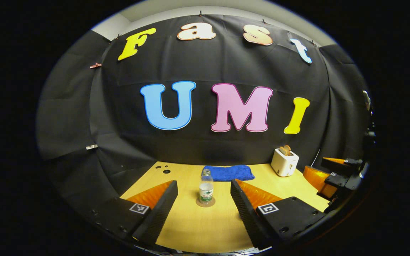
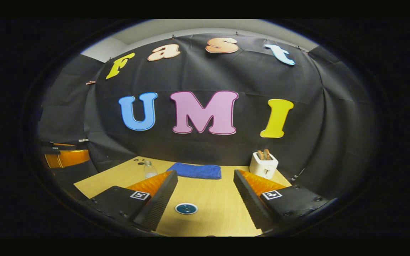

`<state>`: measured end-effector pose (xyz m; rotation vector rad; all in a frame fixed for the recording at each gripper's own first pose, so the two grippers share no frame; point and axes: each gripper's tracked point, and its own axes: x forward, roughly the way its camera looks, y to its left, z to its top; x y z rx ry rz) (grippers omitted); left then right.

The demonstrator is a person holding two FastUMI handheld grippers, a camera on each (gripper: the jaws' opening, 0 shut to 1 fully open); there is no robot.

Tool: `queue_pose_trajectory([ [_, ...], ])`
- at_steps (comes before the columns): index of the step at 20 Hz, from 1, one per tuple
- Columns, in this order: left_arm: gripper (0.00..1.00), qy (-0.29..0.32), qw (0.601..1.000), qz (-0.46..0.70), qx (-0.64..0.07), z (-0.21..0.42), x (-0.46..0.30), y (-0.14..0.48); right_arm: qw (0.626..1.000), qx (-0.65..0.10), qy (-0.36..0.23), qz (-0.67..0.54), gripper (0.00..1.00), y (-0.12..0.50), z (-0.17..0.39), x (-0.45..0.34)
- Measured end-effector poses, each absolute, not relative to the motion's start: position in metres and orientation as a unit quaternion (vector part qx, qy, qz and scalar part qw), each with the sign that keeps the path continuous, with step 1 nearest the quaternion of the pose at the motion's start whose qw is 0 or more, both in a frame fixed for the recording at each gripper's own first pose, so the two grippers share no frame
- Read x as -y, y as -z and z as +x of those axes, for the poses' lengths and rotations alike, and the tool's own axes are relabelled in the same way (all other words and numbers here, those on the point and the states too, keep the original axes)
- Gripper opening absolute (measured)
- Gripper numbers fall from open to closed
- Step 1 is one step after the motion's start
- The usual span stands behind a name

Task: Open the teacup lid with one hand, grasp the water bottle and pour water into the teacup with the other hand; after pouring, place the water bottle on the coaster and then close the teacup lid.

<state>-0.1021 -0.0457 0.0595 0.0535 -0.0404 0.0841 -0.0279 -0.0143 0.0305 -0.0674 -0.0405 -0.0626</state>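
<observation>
Both grippers' fingers spread wide, holding nothing: left gripper [image 1: 204, 202] faces bottle [image 1: 206, 190] on coaster [image 1: 205, 203]; towel [image 1: 229, 172], toaster [image 1: 284, 162] behind at desk [image 1: 205, 227] back edge.

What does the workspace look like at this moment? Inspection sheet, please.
Surface: wooden table, a few holes at its far left corner.
Job's things: water bottle upright on the coaster; teacup seen from above, lid apparently on.
Clutter: blue towel at the back edge; white toaster with bread in its slots.
Grippers: left gripper, jaws open, bottle ahead between them, untouched; right gripper, jaws open above the teacup, holding nothing.
Cables: what looks like a thin cord behind the toaster.
Surroundings: black cloth booth wall.
</observation>
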Motion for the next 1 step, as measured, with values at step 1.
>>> queue_pose_trajectory([
  [1, 0.95, -0.040, 0.999, 0.027, 0.012, -0.1063, 0.0434, -0.0534, 0.999, 0.022, 0.030, -0.034, 0.98, -0.0333, -0.0300, 0.0096],
])
